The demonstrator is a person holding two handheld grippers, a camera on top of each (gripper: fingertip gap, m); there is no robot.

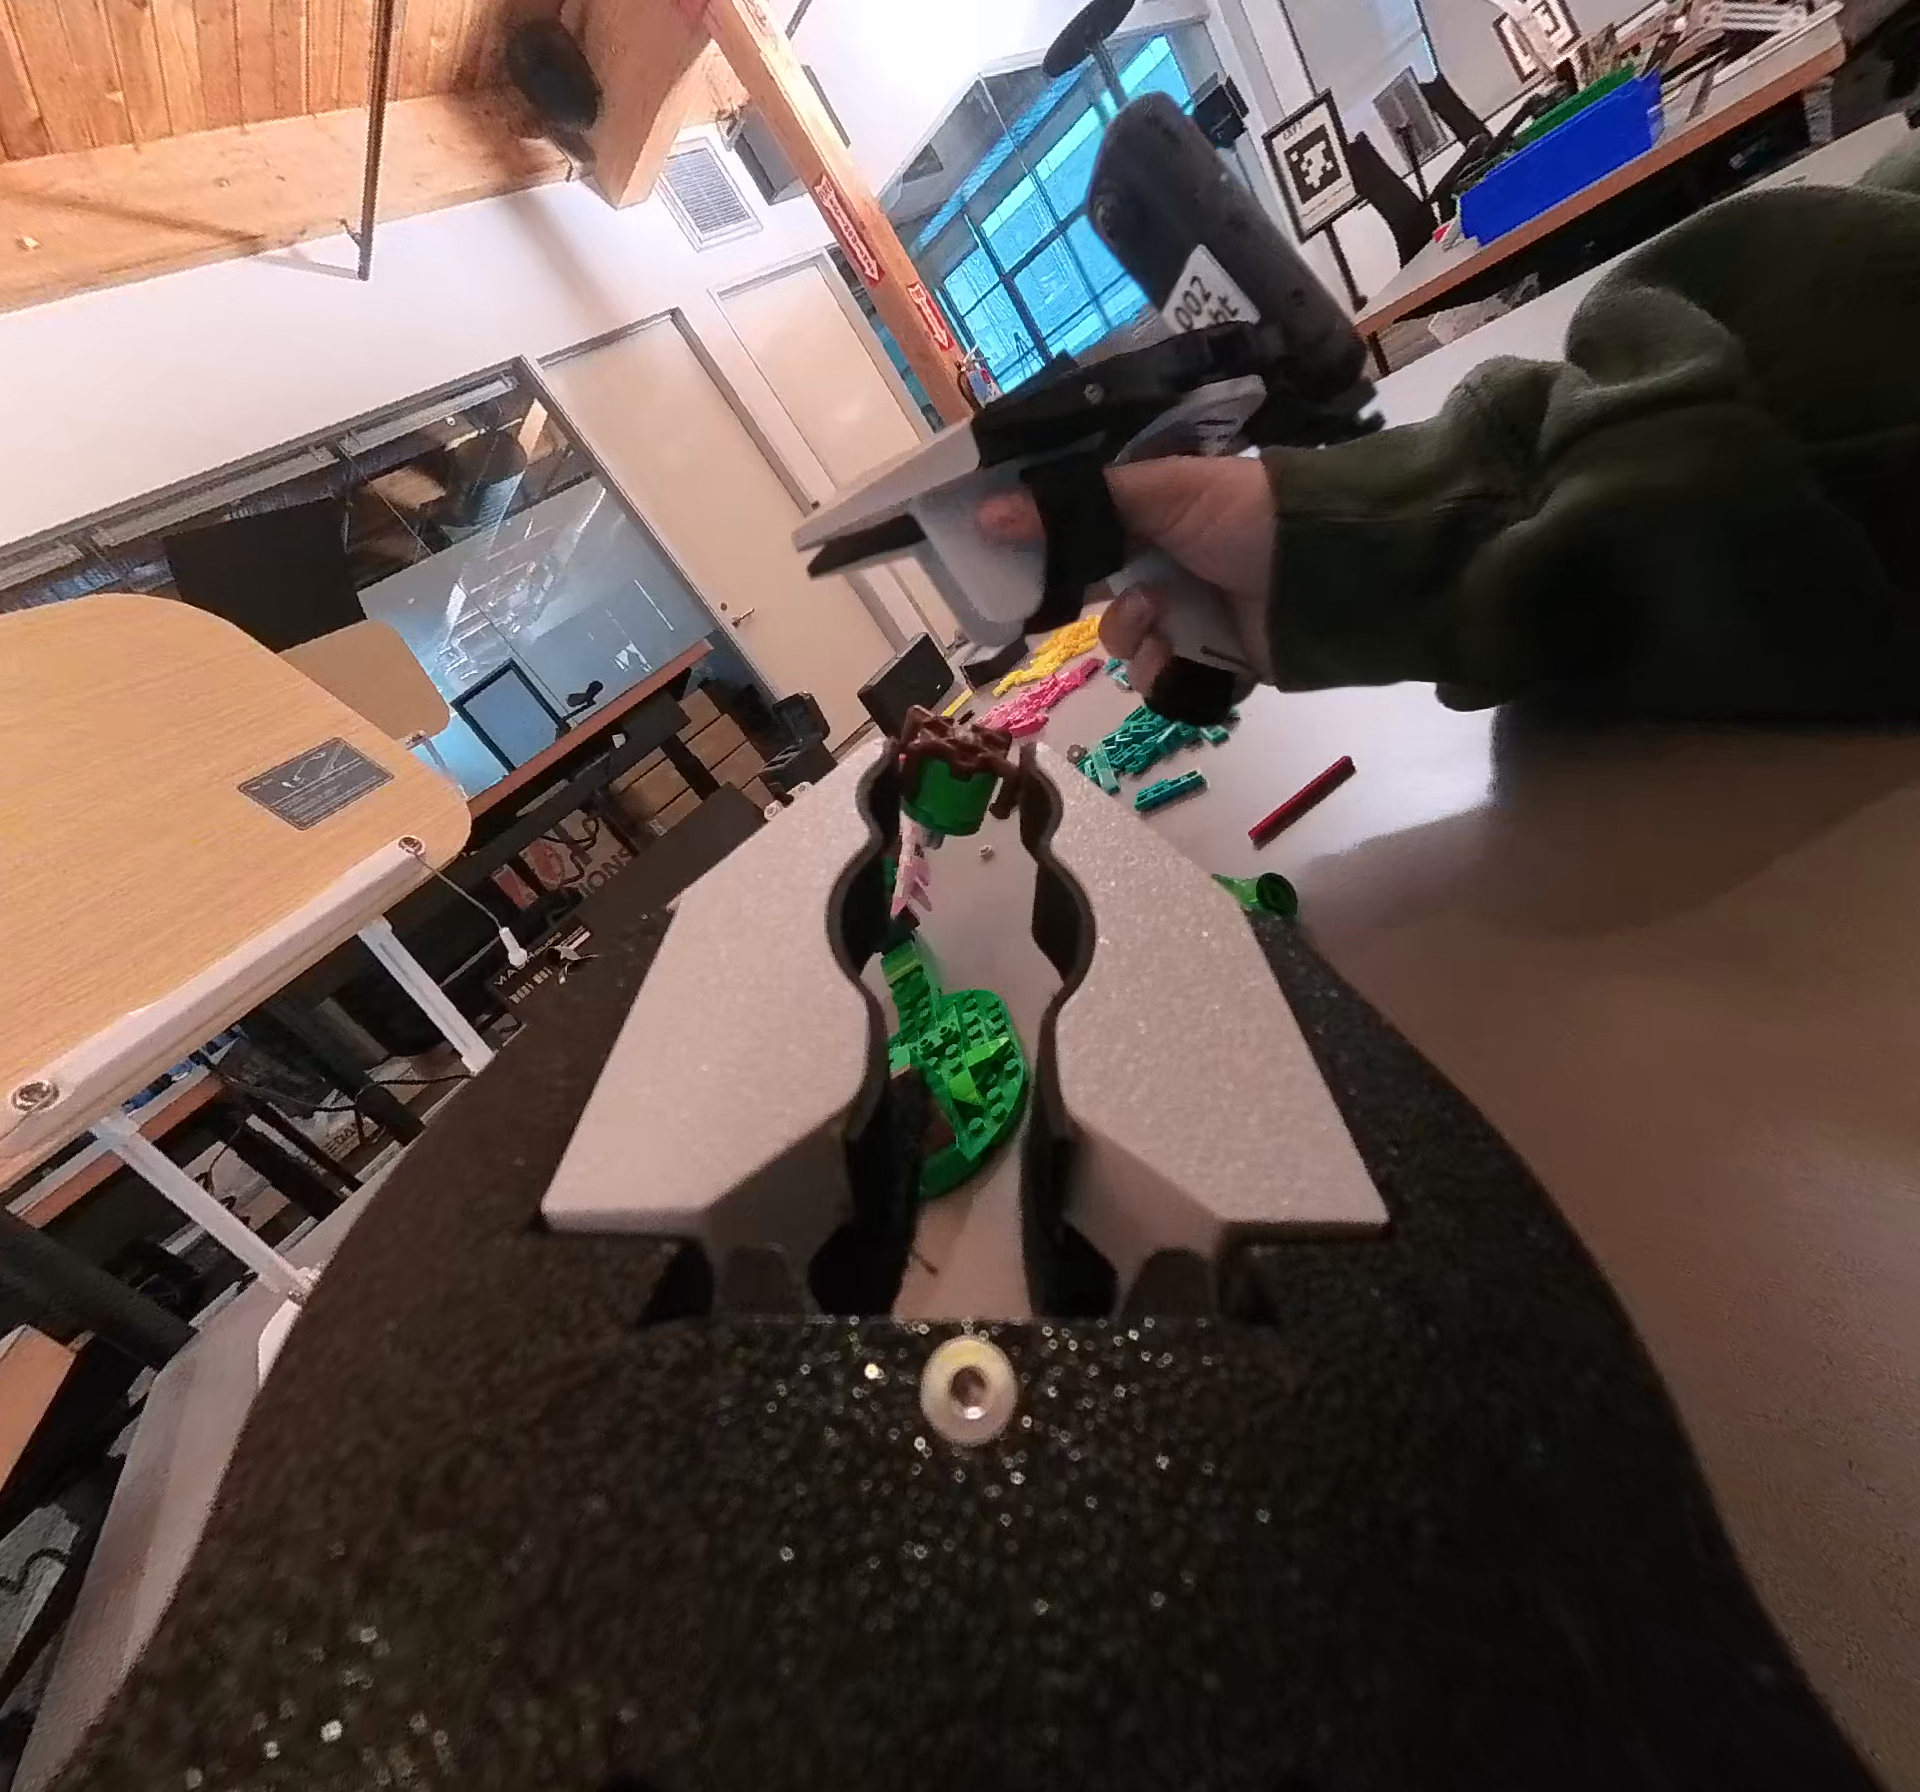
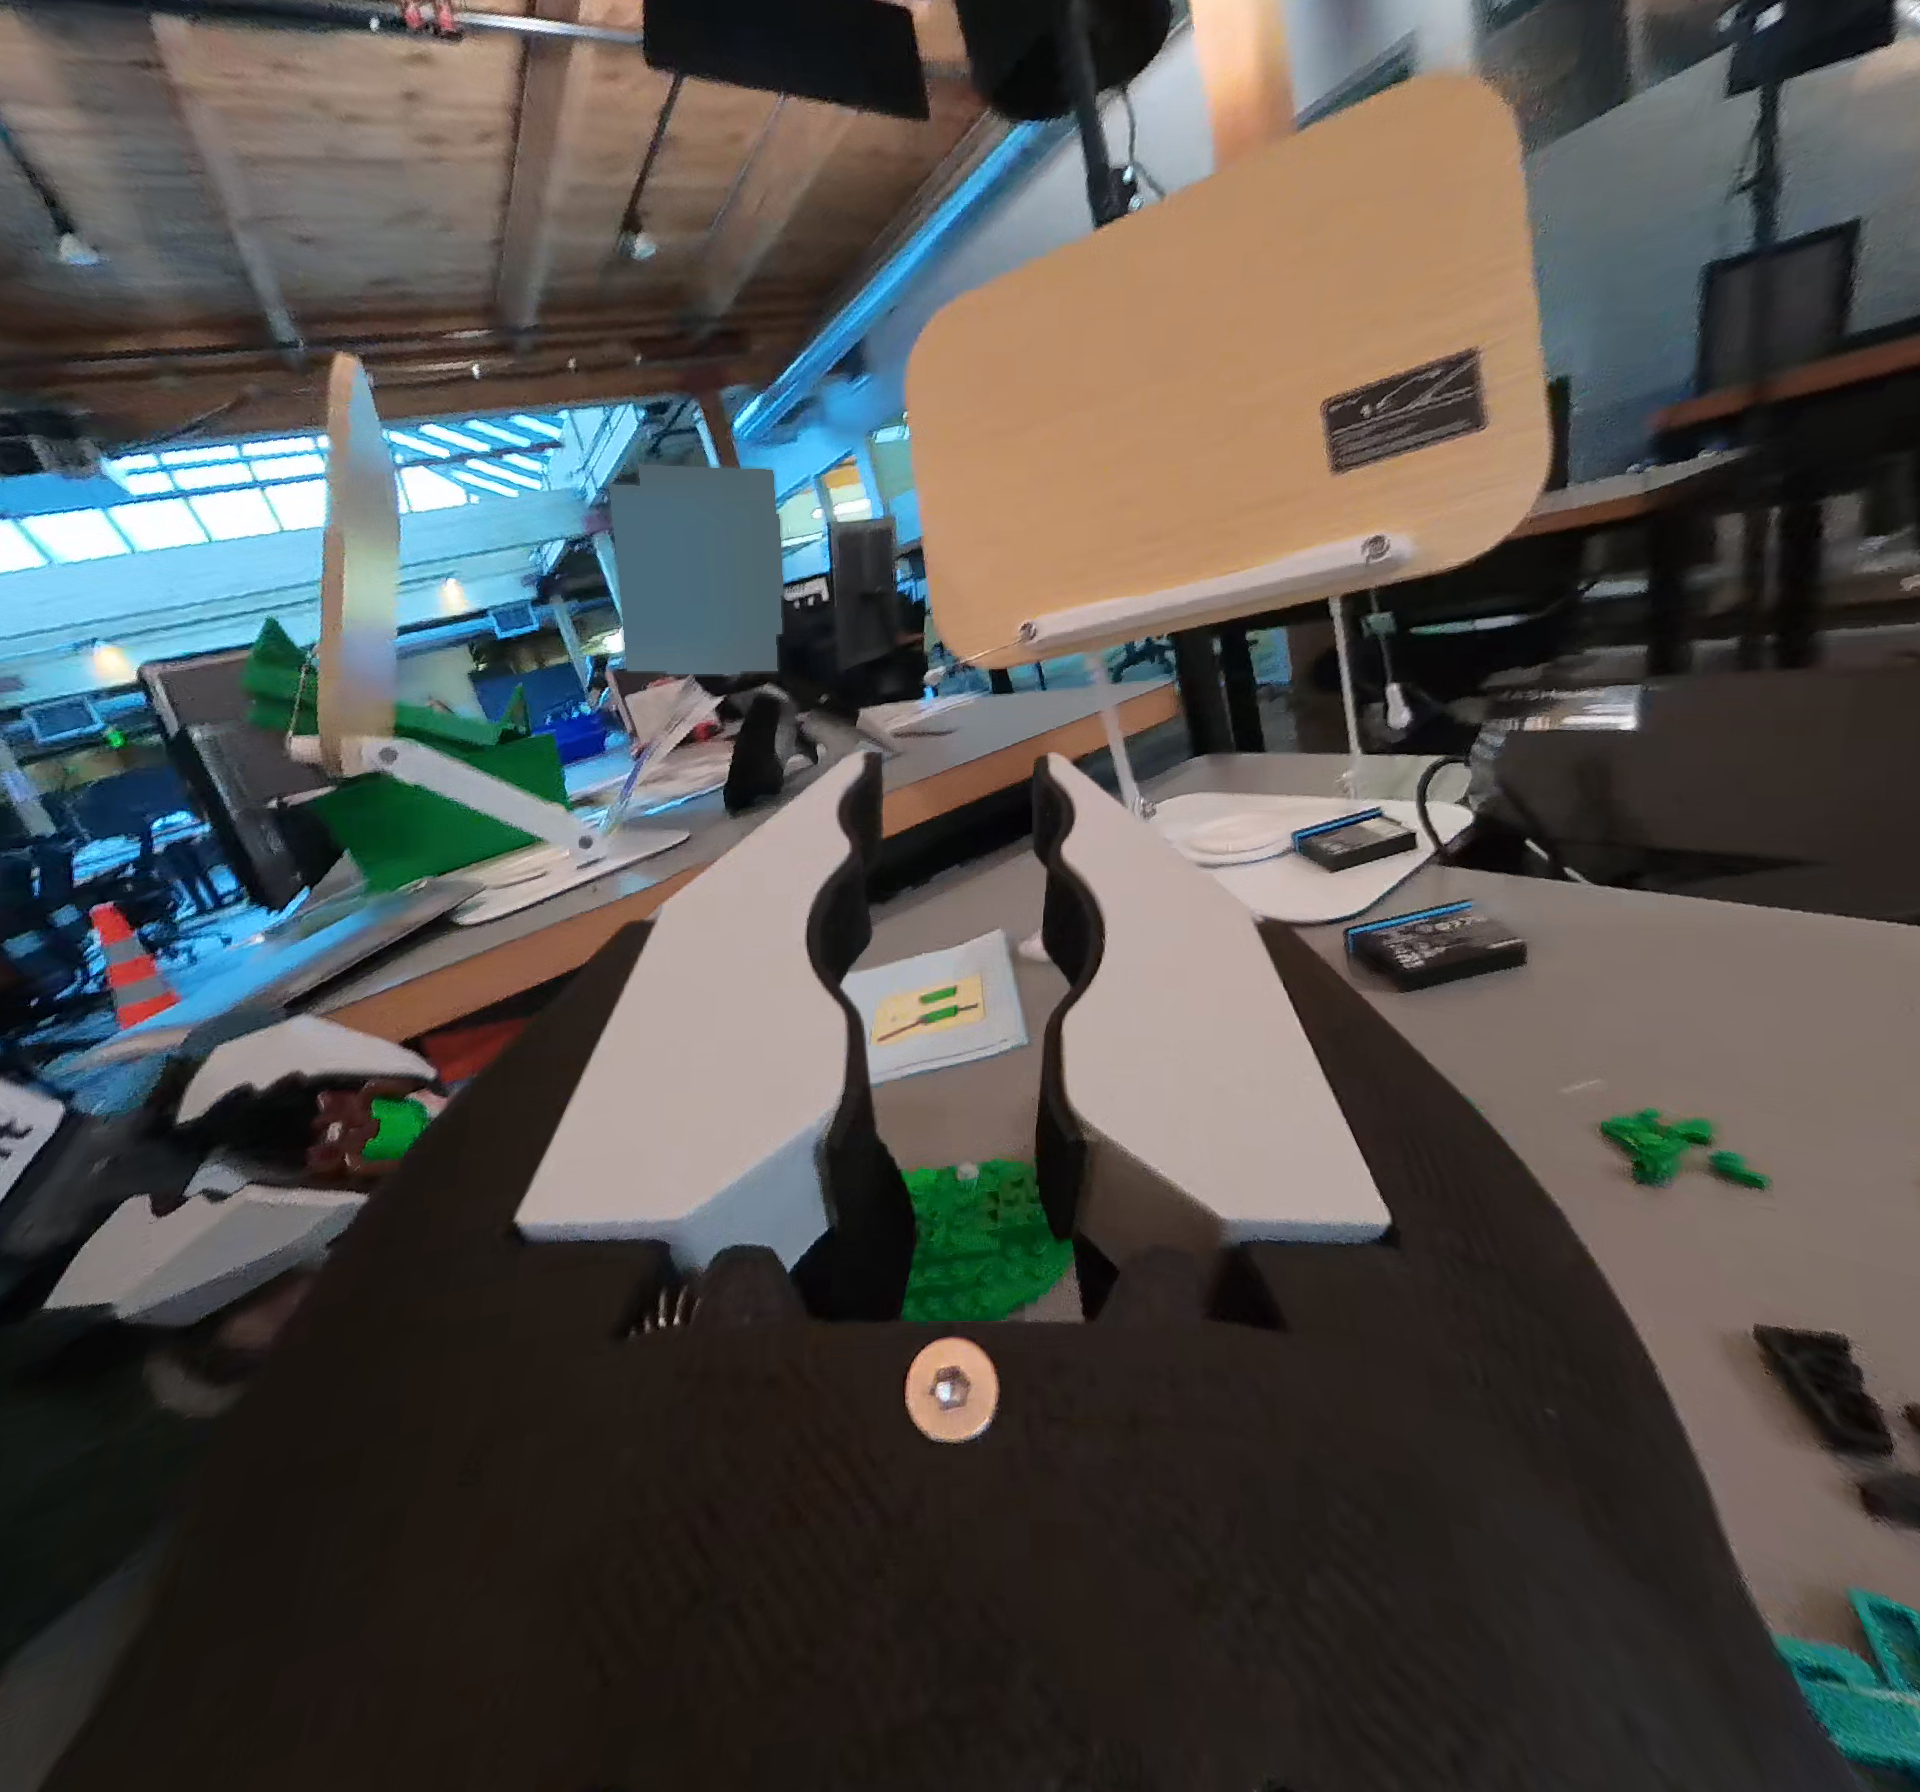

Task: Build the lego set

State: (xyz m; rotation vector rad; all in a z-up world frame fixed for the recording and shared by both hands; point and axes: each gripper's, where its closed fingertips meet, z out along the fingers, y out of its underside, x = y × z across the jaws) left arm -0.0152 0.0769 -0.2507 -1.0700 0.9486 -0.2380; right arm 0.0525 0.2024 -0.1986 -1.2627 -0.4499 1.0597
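My left gripper (image 1: 966, 766) is shut on a green cylinder with a brown leafy top (image 1: 940, 786), held at its fingertips above the table. A pink piece (image 1: 914, 875) hangs under the cylinder. Below it, a round green Lego base (image 1: 961, 1067) lies on the grey table. My right gripper (image 2: 956, 776) is open and empty, and hovers above the same green base (image 2: 982, 1243). In the left wrist view the right gripper (image 1: 821, 553) is up and to the right, held by a hand. In the right wrist view the left gripper (image 2: 301, 1119) with the brown and green piece (image 2: 369, 1131) is at the lower left.
Yellow (image 1: 1055, 649), pink (image 1: 1034, 698) and teal (image 1: 1132, 745) brick piles lie farther back, with a dark red rod (image 1: 1299, 799) and a green cone (image 1: 1262, 892). An instruction sheet (image 2: 945, 1004), black boxes (image 2: 1434, 947), loose green pieces (image 2: 1662, 1150) and a wooden stand board (image 2: 1226, 371) are near. Some 15 cm of space lies between my two pairs of fingers.
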